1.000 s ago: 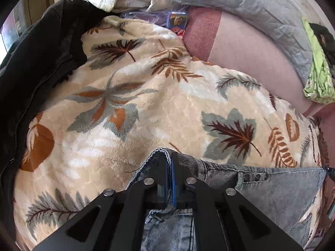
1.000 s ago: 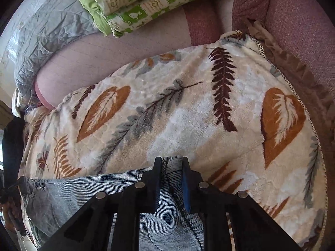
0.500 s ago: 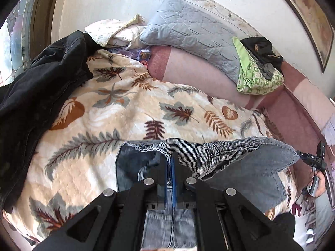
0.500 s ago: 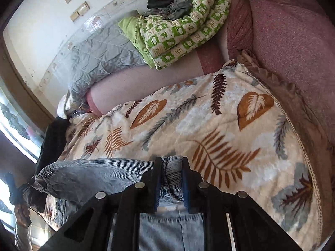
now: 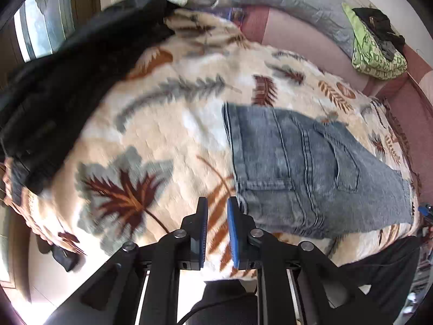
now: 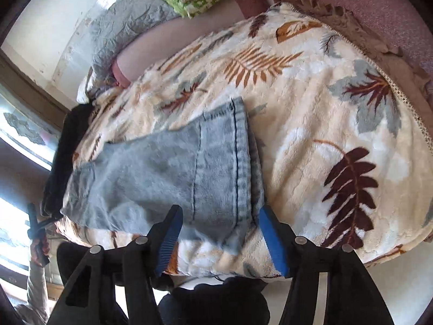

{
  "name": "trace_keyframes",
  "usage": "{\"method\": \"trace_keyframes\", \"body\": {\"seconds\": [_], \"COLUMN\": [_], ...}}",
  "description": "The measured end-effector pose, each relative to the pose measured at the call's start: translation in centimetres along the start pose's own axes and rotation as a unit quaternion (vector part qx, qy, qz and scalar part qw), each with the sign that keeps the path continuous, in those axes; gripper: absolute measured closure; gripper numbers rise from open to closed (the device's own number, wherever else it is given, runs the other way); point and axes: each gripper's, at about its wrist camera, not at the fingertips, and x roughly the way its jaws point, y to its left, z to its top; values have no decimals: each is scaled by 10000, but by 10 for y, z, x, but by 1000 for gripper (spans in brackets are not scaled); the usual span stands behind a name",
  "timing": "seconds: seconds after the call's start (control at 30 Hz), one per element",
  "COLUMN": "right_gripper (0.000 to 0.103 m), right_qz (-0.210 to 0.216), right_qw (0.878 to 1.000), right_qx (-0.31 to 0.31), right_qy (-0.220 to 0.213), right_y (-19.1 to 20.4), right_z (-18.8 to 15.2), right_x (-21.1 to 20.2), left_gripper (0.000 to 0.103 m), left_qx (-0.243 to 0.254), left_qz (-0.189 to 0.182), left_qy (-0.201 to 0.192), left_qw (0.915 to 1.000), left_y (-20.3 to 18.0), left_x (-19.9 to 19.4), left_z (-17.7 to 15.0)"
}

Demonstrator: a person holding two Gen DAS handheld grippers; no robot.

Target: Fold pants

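The soft leaf-print blanket [image 5: 162,124] could let the folded jeans [image 5: 305,173] slump if either tool snags the denim while pulling away. The left tool [image 5: 217,227] stands released just left of their near corner — the right tool [image 6: 219,237], spread wide, frames their near edge.

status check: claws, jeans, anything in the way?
Left claw open, empty, beside the jeans. Right claw open wide, empty, at their near edge. Jeans folded, flat on leaf-print blanket. Black jacket off to one side, apart from the jeans.
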Motion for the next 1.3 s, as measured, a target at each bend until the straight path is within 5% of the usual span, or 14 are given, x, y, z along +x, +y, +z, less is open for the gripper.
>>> {"method": "trace_keyframes", "body": {"seconds": [0.13,0.27,0.33,0.47,0.67,0.77,0.87,0.9,0.97,1.07,1.13,1.2,1.27,1.3], "right_gripper": [39,40,72,88,90,85,65,49,45,44,32,32,33,58], "right_qz": [23,-453,-703,-1244,-1630,-1962,-1827,-1725,-1674,-667,211,570,36,-118], "right_qw": [9993,9974,9947,9895,9834,9758,9822,9847,9857,9976,9987,9946,9928,9907], "right_qx": [320,467,349,-313,-787,-693,-351,-178,-141,103,441,717,856,1079], "right_qy": [-166,294,661,664,-89,667,245,139,-154,-151,121,486,841,815], "right_y": [2,1,6,31,55,36,26,25,33,44,45,39,14,-4], "right_z": [42,72,76,85,112,100,91,89,82,60,40,18,2,-3], "right_x": [12,67,92,95,81,130,111,98,66,27,21,35,58,64], "left_gripper": [60,59,59,59,58,57,55,55,55,54,54,53,53,53], "left_qx": [316,1004,1134,1005,966,1024,1032,1031,967,877,852,839,811,809], "left_qz": [-366,-289,-282,-191,-308,-201,-118,-119,-153,-171,-143,-117,-132,-131], "left_qy": [-513,-232,85,401,269,188,142,138,134,128,133,142,166,191], "left_qw": [9975,9943,9931,9939,9945,9944,9945,9945,9951,9959,9962,9963,9965,9965], "left_y": [-43,-106,-123,-123,-119,-124,-126,-126,-124,-123,-124,-125,-124,-124], "left_x": [-29,6,36,75,73,75,74,74,74,74,75,75,75,75], "left_z": [19,22,13,-4,-6,-8,-8,-9,-8,-7,-7,-7,-7,-6]}}
